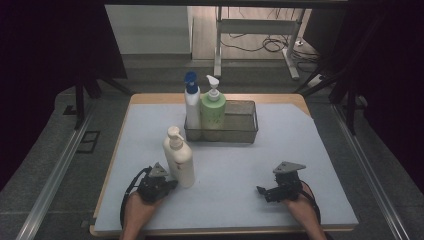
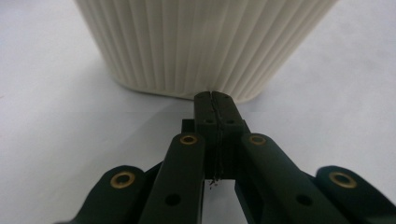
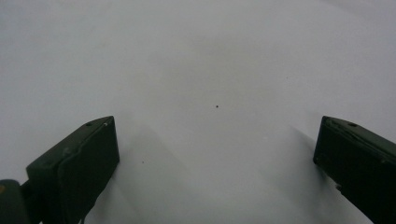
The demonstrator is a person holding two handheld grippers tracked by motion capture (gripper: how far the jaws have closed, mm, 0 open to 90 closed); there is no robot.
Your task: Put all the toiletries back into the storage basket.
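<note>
Your left gripper [image 1: 170, 184], clenched on nothing, sits at the foot of the cream pump bottle [image 1: 179, 157] on the bench's [image 1: 300, 200] near left, seemingly to nudge it, while your right gripper [image 1: 261, 190] rests released, apart.

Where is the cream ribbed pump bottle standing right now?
In the high view the cream pump bottle stands upright on the table's white mat, left of centre, in front of the wire basket and just beyond the shut left gripper.
</note>
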